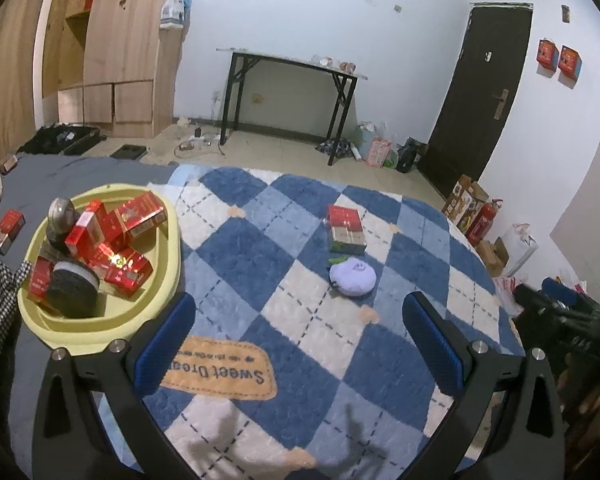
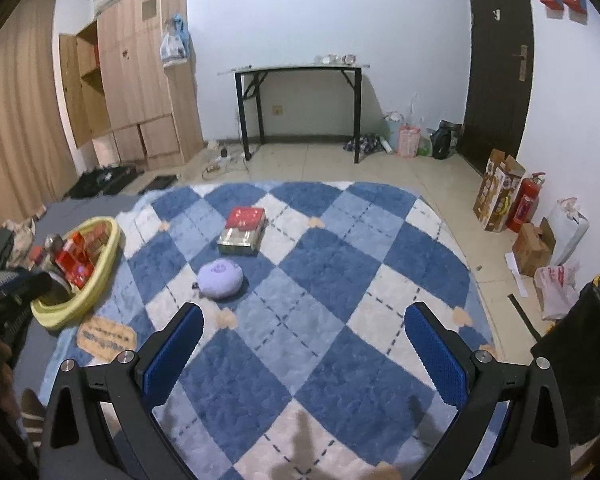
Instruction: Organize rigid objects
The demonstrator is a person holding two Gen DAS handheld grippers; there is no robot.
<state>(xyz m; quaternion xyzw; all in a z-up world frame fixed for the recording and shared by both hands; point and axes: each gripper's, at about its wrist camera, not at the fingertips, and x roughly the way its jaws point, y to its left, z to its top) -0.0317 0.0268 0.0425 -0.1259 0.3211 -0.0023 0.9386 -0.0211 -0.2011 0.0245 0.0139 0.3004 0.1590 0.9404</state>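
A yellow basin [image 1: 168, 276] [image 2: 112, 236] on the left holds several red boxes [image 1: 138, 216] [image 2: 74, 256], a metal bell-like object [image 1: 60, 214] and a dark round puck [image 1: 74, 290]. A red-and-green flat box [image 1: 345, 229] [image 2: 244, 226] lies mid-blanket, with a lilac plush [image 1: 353, 278] [image 2: 221, 278] just in front of it. My left gripper [image 1: 298, 324] hovers open over the checked blanket, the basin beside its left finger. My right gripper [image 2: 304, 332] is open too, nothing between its fingers, the plush ahead and to the left.
One small red box [image 1: 9, 228] stands on the grey sheet left of the basin. The blue-white checked blanket [image 1: 300, 360] [image 2: 320, 280] covers the bed. Beyond are a black-legged table [image 1: 292, 68] [image 2: 300, 70], a wardrobe [image 1: 116, 48], a door, cartons and a fire extinguisher [image 2: 526, 202].
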